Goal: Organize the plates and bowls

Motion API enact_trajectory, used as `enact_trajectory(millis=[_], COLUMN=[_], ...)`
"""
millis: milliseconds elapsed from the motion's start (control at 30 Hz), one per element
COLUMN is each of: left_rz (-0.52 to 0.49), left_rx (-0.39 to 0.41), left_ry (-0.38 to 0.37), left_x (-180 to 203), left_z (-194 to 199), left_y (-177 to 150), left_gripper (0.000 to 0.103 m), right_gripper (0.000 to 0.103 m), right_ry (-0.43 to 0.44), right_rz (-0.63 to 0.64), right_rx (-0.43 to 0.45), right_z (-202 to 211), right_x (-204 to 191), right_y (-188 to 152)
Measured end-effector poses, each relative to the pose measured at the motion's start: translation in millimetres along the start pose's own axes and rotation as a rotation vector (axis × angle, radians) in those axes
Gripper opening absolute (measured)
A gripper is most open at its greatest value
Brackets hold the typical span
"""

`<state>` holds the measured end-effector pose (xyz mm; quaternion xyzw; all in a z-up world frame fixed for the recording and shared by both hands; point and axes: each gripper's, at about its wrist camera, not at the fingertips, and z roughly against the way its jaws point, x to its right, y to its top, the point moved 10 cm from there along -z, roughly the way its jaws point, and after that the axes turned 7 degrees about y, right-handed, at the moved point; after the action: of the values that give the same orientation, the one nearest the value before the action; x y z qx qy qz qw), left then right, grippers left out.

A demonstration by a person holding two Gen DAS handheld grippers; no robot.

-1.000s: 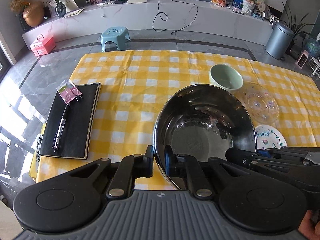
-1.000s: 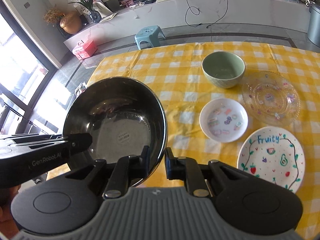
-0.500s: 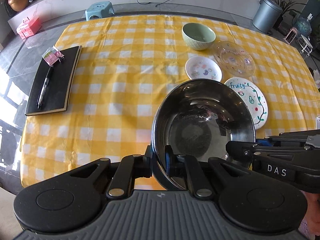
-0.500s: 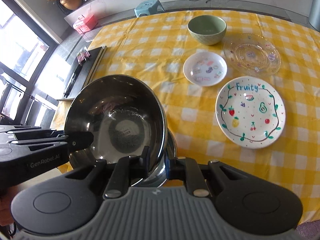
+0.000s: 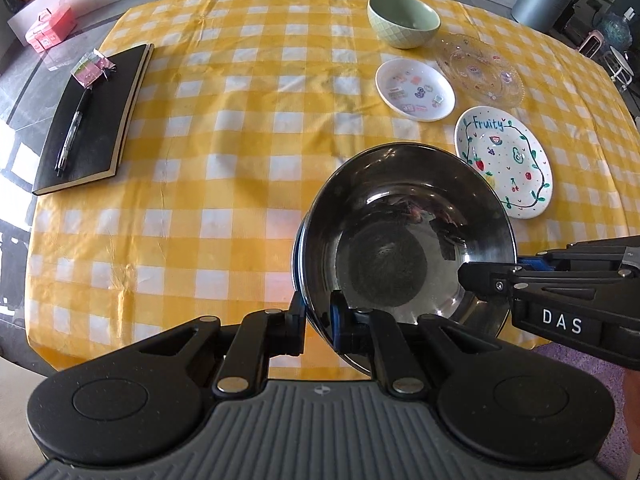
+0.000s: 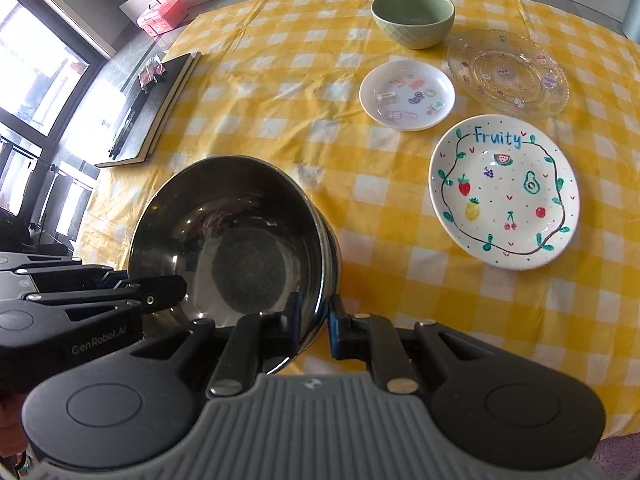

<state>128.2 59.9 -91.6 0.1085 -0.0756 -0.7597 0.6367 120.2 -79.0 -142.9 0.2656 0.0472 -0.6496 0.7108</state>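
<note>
Steel bowl carried by both grippers above the near table edge

The left gripper (image 5: 318, 320) and right gripper (image 6: 314, 320) each pinched the rim of the steel bowl (image 5: 404, 240) — jaws narrow; judged step: placement; next move calls for a level, joint descent, clear of the Fruity plate (image 6: 504, 192) — then release

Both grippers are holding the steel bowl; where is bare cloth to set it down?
Open cloth lies between the black notebook and the small white plate, ahead of the steel bowl. The far right, around the Fruity plate, glass plate and green bowl, is crowded.
</note>
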Motion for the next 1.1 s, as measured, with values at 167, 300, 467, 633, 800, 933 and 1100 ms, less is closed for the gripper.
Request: enact_trajectory(millis=[167, 300, 467, 633, 800, 933, 1100], left_rz=[0.002, -0.003, -0.014, -0.016, -0.017, -0.02, -0.036], left_rx=[-0.024, -0.025, -0.031, -0.05, -0.043, -0.011, 0.059], left_ry=[-0.008, -0.004, 0.01, 0.023, 0.027, 0.033, 0.058], left_x=[1, 2, 3, 2, 1, 0, -1], left_z=[-6, -7, -8, -12, -7, 3, 13], left_y=[-1, 2, 3, 1, 1, 4, 12], left_gripper=[0.013, 0.013, 0.015, 0.021, 0.021, 0.021, 0.016], right_gripper=[0.012, 0.012, 0.012, 0.012, 0.014, 0.015, 0.012], right_ry=[-0.012, -0.017, -0.018, -0.004, 0.008, 0.022, 0.046], right_rz=[0.007, 0.014, 0.018, 0.012, 0.01, 0.007, -0.008], right_rx=[-0.005, -0.009, -0.005, 0.0, 0.003, 0.013, 0.027], right_z=[-3, -4, -4, -2, 0, 5, 11], right_x=[1, 1, 1, 0, 0, -1, -1], right_y=[3, 3, 3, 2, 0, -1, -2])
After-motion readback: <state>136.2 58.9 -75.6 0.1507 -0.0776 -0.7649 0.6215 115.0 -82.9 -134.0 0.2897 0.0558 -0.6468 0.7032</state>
